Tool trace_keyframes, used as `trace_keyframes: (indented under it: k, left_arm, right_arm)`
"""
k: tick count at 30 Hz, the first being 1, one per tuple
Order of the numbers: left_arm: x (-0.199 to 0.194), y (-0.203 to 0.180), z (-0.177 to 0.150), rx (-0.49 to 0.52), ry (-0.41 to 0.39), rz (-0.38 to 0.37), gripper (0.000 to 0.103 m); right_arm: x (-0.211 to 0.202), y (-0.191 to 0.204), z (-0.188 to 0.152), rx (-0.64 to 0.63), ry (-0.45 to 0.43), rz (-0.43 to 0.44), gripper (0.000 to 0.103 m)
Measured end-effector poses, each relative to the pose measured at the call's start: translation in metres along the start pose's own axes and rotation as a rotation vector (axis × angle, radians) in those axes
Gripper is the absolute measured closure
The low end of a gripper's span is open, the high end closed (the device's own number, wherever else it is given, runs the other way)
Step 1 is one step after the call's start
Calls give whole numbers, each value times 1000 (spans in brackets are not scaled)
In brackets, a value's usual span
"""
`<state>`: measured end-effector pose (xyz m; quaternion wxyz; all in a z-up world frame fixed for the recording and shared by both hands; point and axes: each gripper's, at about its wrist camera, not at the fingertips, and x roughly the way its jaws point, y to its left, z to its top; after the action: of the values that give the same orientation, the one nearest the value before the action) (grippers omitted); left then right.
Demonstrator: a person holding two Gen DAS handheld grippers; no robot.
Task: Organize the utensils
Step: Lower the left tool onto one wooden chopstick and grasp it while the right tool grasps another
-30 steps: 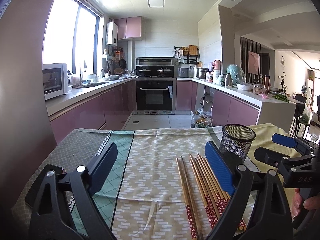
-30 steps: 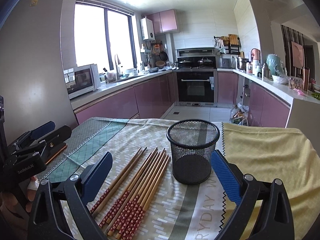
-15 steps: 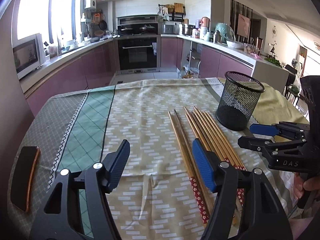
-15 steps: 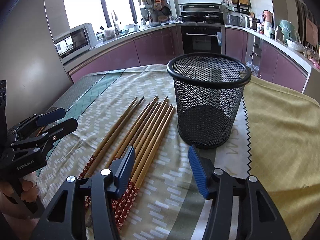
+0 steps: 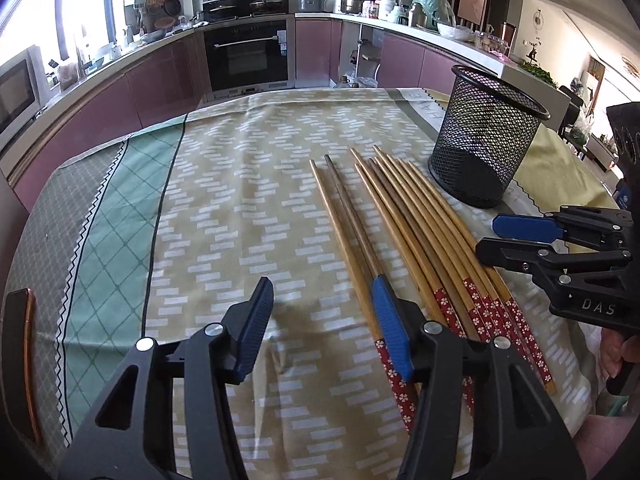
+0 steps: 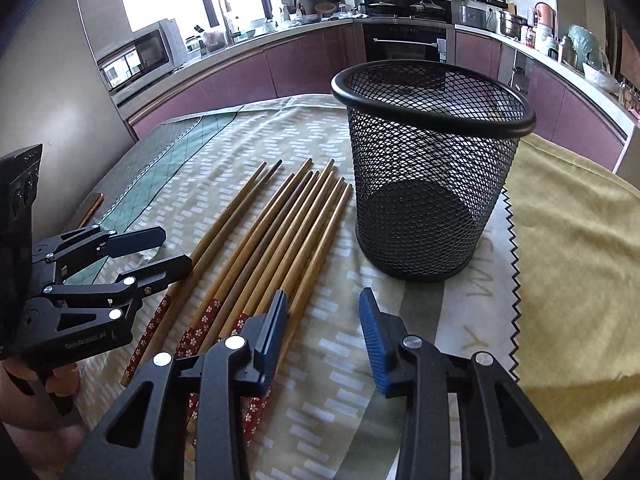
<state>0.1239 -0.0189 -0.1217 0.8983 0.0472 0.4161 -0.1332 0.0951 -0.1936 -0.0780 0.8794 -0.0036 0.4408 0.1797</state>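
1. Mesh cup (image 6: 434, 168): black wire, upright on tablecloth (image 5: 240, 184); nothing visible inside.
2. Chopsticks (image 6: 280, 240): wooden, red flowered ends, lying side by side just left of cup.
3. Left gripper (image 5: 320, 320): jaws spread, low over chopstick ends nearest it.
4. Right gripper (image 6: 322, 336): jaws spread, empty, in front of cup.

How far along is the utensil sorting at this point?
Nothing is sorted: the mesh cup is empty and all the chopsticks lie on the tablecloth. Neither tool holds anything; the left tool and right tool hover open over the chopsticks' patterned ends. All pickups remain.
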Motion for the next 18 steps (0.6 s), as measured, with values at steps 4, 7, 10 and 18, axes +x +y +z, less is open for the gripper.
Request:
trace_keyframes:
  k: [4,7,10,18]
  left_arm:
    - [4,-2,3,18,18,0,51]
    - [8,-4,8,34,36,4,54]
    - [14,-6,14,42,44,6,60]
    - [24,-5,27,-11,62,-51,92]
  right_arm:
    - [6,6,3,-25,14,-25,75]
    - [10,9,6,-35,16,-40,78]
    - [12,7,8,-24,14,-37,82]
    - [11,-4,8,58,7,30,97]
